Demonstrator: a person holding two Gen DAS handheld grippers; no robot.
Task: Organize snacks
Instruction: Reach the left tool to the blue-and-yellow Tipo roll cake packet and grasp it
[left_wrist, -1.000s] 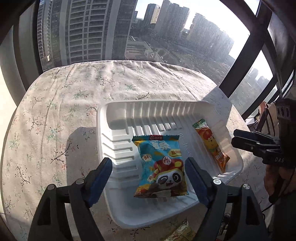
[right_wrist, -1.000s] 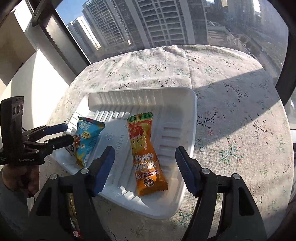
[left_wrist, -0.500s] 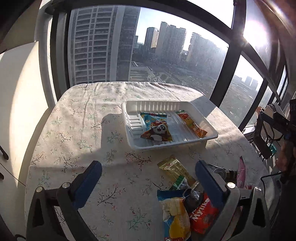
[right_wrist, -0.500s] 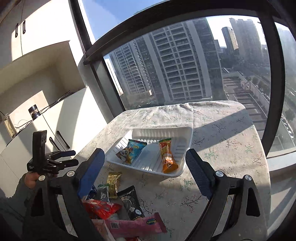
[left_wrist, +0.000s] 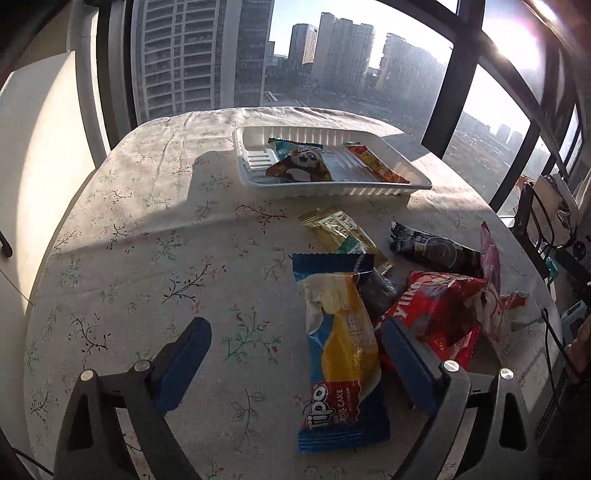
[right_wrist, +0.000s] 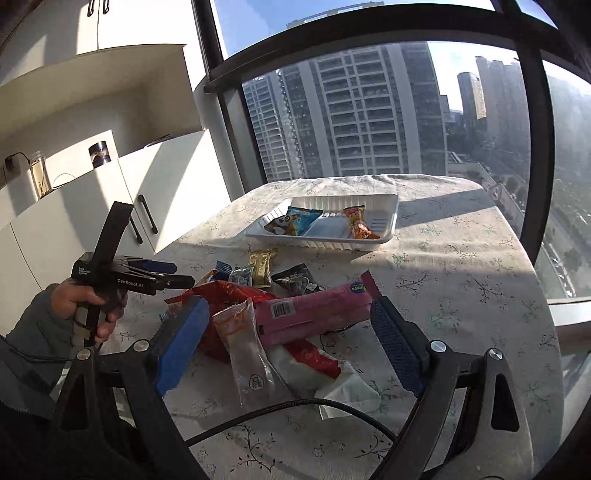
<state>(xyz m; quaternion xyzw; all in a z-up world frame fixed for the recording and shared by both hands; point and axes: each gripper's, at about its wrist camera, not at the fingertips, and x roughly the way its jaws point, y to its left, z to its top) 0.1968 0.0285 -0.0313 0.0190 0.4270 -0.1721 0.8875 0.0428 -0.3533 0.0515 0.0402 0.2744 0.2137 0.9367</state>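
Holding both tools over the desk, I have nothing gripped. My left tool (left_wrist: 295, 363) is spread wide with its jaws closing a little, hanging above the blue and yellow roll cake packet (left_wrist: 341, 349), pads clear of it. My right tool (right_wrist: 288, 345) stands wide apart over the pink wrapper (right_wrist: 314, 308) and the clear-ended packet (right_wrist: 245, 349), touching neither. Those lie in a loose heap near the desk's near edge, with a red packet (left_wrist: 439, 314), a black one (left_wrist: 432, 251) and a gold one (left_wrist: 338, 230). Toward the far edge sits the white tray (left_wrist: 334, 190), holding the panda packet (left_wrist: 301, 164) and the orange packet (left_wrist: 376, 168).
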